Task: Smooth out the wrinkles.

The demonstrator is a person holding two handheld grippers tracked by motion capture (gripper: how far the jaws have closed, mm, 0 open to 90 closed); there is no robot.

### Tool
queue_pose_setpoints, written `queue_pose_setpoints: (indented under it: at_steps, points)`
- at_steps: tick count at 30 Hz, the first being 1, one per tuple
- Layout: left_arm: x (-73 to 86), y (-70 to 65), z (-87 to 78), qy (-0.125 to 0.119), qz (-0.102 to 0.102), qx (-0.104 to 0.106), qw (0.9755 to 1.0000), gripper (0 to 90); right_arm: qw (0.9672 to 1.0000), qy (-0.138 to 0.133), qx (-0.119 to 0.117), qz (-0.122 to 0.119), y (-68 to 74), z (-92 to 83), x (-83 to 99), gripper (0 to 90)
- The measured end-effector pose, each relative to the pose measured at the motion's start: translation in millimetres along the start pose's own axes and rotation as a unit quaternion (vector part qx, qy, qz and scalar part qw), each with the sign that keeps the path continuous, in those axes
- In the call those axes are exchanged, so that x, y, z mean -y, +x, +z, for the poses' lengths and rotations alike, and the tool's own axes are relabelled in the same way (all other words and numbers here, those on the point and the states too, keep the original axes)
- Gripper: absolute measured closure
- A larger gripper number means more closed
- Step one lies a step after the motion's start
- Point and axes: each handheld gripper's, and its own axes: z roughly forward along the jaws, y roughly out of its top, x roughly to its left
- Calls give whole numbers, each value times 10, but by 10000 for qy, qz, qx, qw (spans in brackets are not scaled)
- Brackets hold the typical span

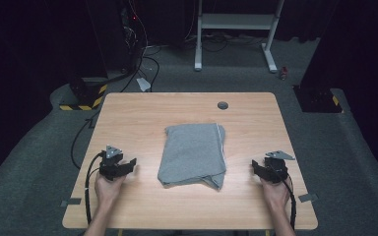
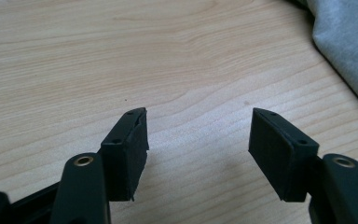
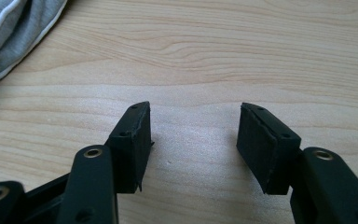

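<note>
Grey cloth (image 1: 194, 155): laid folded on the table (image 1: 142, 110), between the two grippers and apart from both; seen at the upper right in the left gripper view (image 2: 349, 42) and at the upper left in the right gripper view (image 3: 9, 32).
Table: light wood is seen under and ahead of both grippers.
Left gripper (image 1: 132, 165): held low over the table, jaws spread, nothing gripped; bare wood between them (image 2: 198, 126).
Right gripper (image 1: 255, 166): held likewise, jaws spread, nothing pinched (image 3: 193, 119).
Grey disc (image 1: 222, 104): set into the table beyond the cloth.
</note>
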Motion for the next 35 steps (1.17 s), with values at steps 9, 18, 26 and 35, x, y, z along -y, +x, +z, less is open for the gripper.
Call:
queue_pose_setpoints:
  at_steps: [9, 18, 26, 35]
  points:
    - [89, -19, 35, 9, 85, -87, 9999, 338, 9998, 22, 85, -151, 13, 10, -1, 398]
    - [94, -24, 32, 34, 113, -57, 9999, 292, 9998, 28, 98, -157, 12, 12, -1, 375]
    - [95, -23, 32, 30, 106, -58, 9999, 293, 9998, 36, 94, -141, 13, 11, 0, 374]
    - [95, -29, 30, 39, 118, -65, 9999, 296, 9998, 33, 91, -147, 12, 12, -1, 374]
